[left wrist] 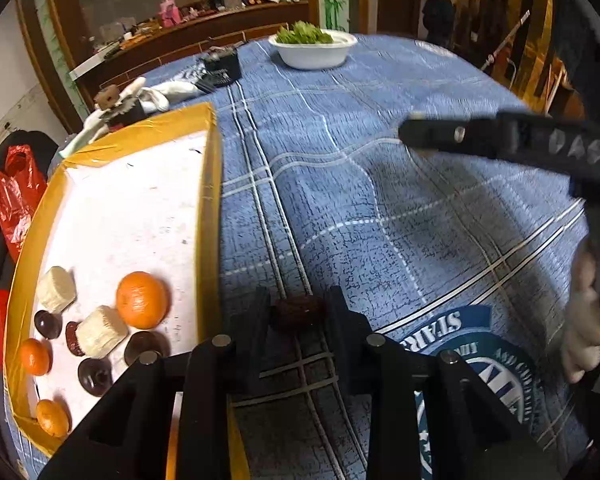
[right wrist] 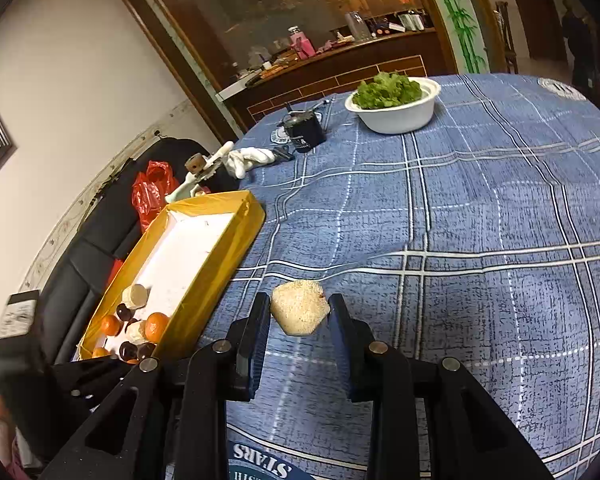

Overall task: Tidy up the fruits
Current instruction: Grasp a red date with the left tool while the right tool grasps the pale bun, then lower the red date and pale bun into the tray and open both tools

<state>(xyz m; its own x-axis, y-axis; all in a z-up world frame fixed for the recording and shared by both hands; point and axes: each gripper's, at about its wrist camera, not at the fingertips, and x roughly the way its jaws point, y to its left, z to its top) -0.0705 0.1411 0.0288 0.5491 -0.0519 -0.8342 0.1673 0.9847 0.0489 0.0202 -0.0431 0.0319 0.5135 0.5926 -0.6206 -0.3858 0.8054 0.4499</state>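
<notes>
Table (right wrist: 480, 208) carries a blue plaid cloth (left wrist: 380, 200); a yellow-walled tray (left wrist: 210, 200) with a white floor lies along its left edge; a white bowl (left wrist: 314, 54) of greens (left wrist: 302, 34) stands at the far side, well apart from the tray; a dark cup (right wrist: 306, 132) and a white glove (right wrist: 248, 158) lie beyond the tray's far end.

Tray contents, near end: 3 oranges, the biggest orange (left wrist: 142, 300) nearest the inner wall; 2 pale blocks (left wrist: 100, 332); several dark fruits (left wrist: 94, 376); all close together, some touching.

Left gripper (left wrist: 298, 312) points down at the cloth just beside the tray; its fingers are clamped on a dark red fruit (left wrist: 298, 314), which sits at the tips, at or just above the cloth; cannot tell which.

Right gripper (right wrist: 300, 314) is clamped on a pale, grainy piece (right wrist: 300, 312), held clear of the cloth, near the tray's outer wall; a small red mark shows on the piece's upper right edge.
</notes>
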